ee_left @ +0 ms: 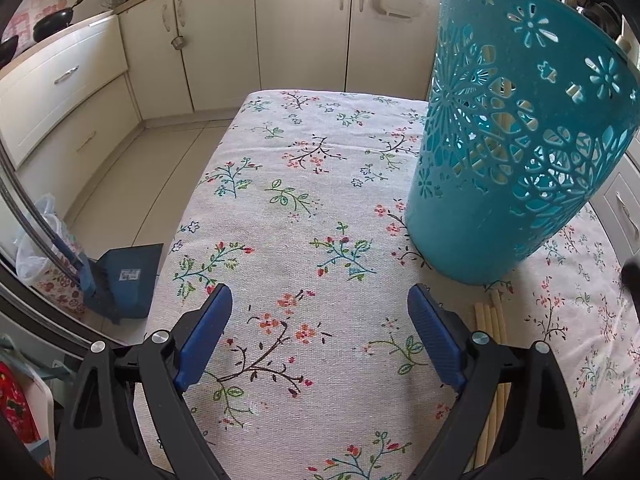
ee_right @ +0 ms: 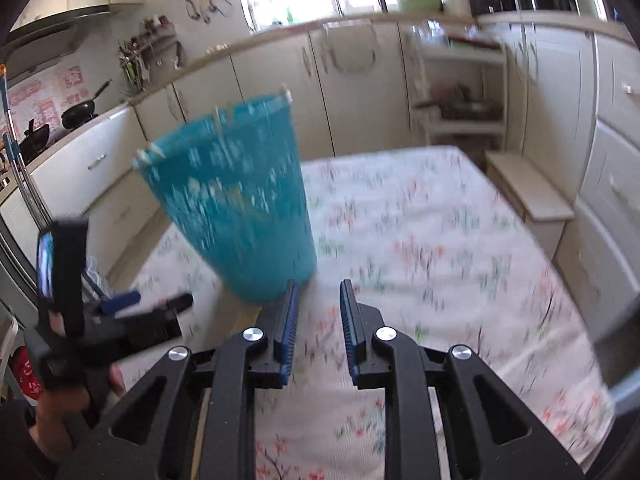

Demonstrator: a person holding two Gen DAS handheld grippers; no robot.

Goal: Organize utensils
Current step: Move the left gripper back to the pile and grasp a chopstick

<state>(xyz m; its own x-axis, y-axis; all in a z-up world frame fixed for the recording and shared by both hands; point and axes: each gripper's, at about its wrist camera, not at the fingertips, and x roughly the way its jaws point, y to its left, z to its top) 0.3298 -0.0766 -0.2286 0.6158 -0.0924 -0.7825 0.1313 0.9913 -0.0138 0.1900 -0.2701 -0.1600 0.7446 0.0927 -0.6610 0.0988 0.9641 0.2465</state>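
Observation:
A teal perforated basket [ee_left: 520, 140] stands on the floral tablecloth [ee_left: 300, 184], with pale wooden utensils showing through its holes. A bundle of pale wooden sticks [ee_left: 494, 320] lies on the cloth just in front of the basket, partly hidden under the right finger of my left gripper [ee_left: 320, 292]. That gripper is wide open over bare cloth, left of the basket. In the blurred right wrist view, the basket [ee_right: 236, 208] is ahead to the left, with stick tips over its rim. My right gripper [ee_right: 319, 285] has a narrow gap between its jaws and nothing in it. The left gripper [ee_right: 132, 304] appears at the left.
Cream kitchen cabinets [ee_left: 300, 28] ring the table. A blue dustpan [ee_left: 128, 276] and a plastic bag [ee_left: 36, 240] sit on the floor beyond the table's left edge. A low wooden stool [ee_right: 528, 196] stands beside the table's right side. A black pan [ee_left: 56, 20] rests on the counter.

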